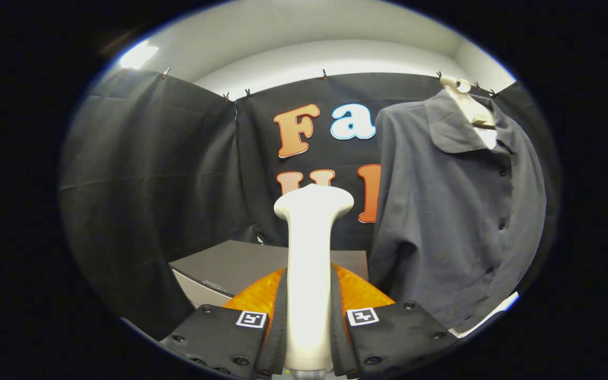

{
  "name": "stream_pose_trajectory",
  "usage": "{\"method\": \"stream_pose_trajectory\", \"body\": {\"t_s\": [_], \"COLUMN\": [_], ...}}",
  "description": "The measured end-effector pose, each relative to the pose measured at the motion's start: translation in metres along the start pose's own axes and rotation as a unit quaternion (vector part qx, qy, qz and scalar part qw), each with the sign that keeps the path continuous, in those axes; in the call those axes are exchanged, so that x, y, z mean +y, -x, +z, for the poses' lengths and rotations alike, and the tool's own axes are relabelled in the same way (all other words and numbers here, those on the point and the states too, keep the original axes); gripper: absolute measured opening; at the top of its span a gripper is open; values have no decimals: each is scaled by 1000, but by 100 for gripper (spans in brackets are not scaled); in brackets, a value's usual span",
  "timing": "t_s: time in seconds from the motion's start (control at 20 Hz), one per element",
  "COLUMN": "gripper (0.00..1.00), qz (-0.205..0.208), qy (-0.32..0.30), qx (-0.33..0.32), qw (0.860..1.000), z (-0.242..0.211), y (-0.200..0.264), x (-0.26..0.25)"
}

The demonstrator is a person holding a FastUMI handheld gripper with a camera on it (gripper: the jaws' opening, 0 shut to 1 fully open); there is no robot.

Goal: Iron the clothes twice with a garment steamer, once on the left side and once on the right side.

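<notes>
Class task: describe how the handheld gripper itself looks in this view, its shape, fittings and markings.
The gripper shows two broad, flat fingers converging forward. Each carries a small square white-bordered fiducial marker near its inner edge and round screw heads along its surface. No cables are visible.

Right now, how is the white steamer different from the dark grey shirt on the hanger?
The smooth white garment steamer stands upright between the gripper's fingers, which press on its handle from both sides; the dark grey buttoned shirt hangs from a pale hanger beyond the fingers. The steamer looks hard and narrow with a flared head; the shirt is soft, wide and creased. The steamer is pale, the shirt dark. They do not touch.
</notes>
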State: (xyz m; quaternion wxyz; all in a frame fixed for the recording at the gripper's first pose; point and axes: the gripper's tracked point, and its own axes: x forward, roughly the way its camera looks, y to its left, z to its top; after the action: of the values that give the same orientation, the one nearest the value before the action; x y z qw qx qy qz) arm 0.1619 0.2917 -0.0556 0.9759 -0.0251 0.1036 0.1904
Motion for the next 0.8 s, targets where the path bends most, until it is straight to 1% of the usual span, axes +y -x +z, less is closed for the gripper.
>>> {"method": "stream_pose_trajectory", "body": {"t_s": [0.2, 0.5, 0.8], "gripper": [41, 41, 41], "qz": [-21, -65, -114], "qy": [2, 4, 3], "qx": [-17, -46, -59], "qw": [1000, 997, 992], "z": [12, 28, 28], "y": [39, 85, 129], "x": [-27, -68, -112]}}
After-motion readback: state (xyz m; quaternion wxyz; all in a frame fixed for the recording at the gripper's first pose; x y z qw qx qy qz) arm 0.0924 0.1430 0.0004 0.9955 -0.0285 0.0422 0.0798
